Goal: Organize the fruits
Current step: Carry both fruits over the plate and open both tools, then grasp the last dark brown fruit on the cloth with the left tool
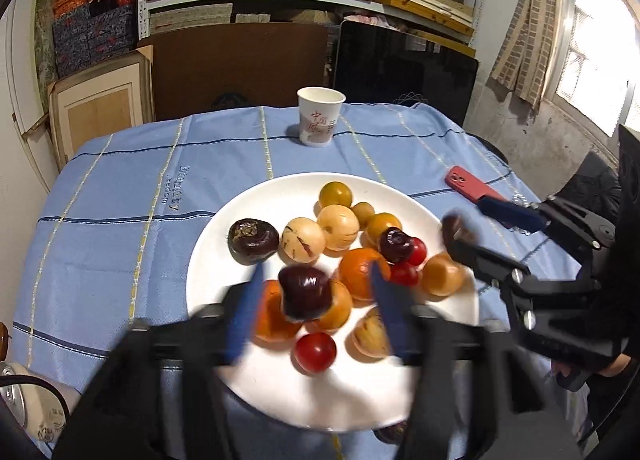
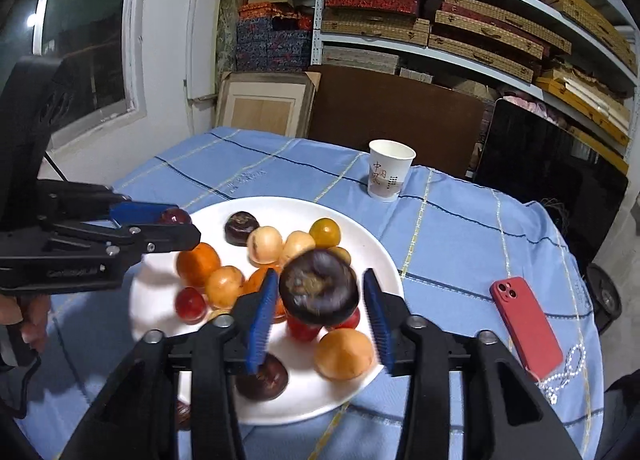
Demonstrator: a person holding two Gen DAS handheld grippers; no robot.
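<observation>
Shelves of patterned boxes back a table under a blue checked cloth (image 1: 120, 188). White plate (image 1: 224, 260) at the near edge holds mixed fruits: oranges, pale striped ones, red cherry tomatoes, yellow ones, dark purple ones.

Left gripper (image 1: 316, 292): jaws apart, a dark purple fruit (image 1: 306, 292) between the blue pads, clear gaps both sides, so released; it sits over an orange (image 1: 272, 320). Fruit roundish, no clear long axis; glossy side faces the camera.

Right gripper (image 2: 320, 292): jaws apart too, a second dark purple fruit (image 2: 318, 284) between the pads with gaps each side, not gripped. Its dimpled brownish end faces the camera. Below it red tomatoes and an orange (image 2: 344, 354) crowd the plate's right rim.

Paper cup (image 1: 320, 116) stands upright beyond the plate. Red phone (image 2: 526, 326) lies flat to the right, well apart from the plate.
</observation>
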